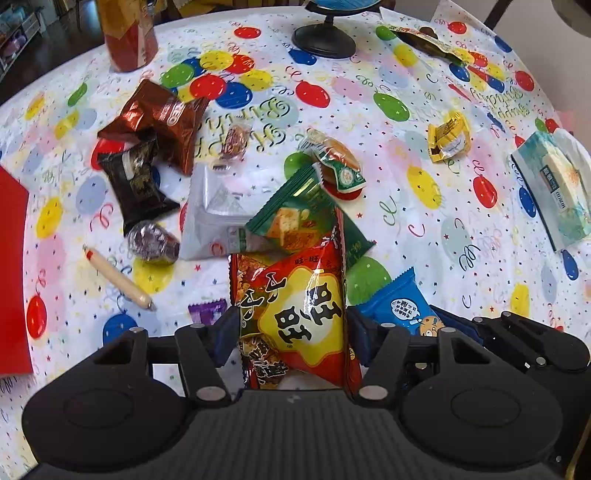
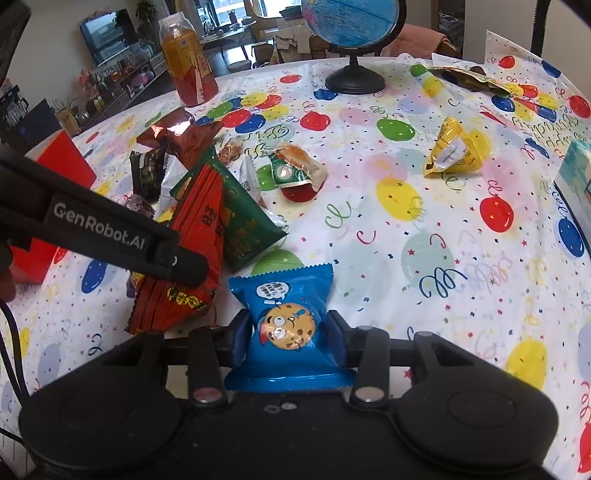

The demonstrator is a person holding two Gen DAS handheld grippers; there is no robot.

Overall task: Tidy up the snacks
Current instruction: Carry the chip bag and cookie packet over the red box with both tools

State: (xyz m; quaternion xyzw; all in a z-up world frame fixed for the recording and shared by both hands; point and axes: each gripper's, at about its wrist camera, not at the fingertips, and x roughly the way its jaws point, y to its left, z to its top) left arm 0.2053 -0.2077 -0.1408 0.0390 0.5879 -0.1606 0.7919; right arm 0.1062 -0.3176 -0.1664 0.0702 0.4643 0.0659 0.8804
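Note:
A red and yellow snack bag (image 1: 295,295) sits between the fingers of my left gripper (image 1: 291,325), whose pads press its two sides; it overlaps a green cracker packet (image 1: 295,214). From the right wrist view the same red bag (image 2: 195,236) shows on edge, with a left gripper finger (image 2: 184,262) against it. My right gripper (image 2: 288,328) is shut on a blue cookie packet (image 2: 284,295), pinched at its middle just above the balloon-print tablecloth (image 2: 406,258). The blue packet (image 1: 402,306) also shows to the right of the left gripper.
Behind the red bag lie a silver packet (image 1: 214,218), a black packet (image 1: 136,181), a brown bag (image 1: 159,118), a bun packet (image 1: 338,162) and a sausage stick (image 1: 118,280). A yellow packet (image 1: 448,136), tissue box (image 1: 554,184), globe base (image 1: 323,38), bottle (image 1: 127,33) and red box (image 1: 11,277) ring the table.

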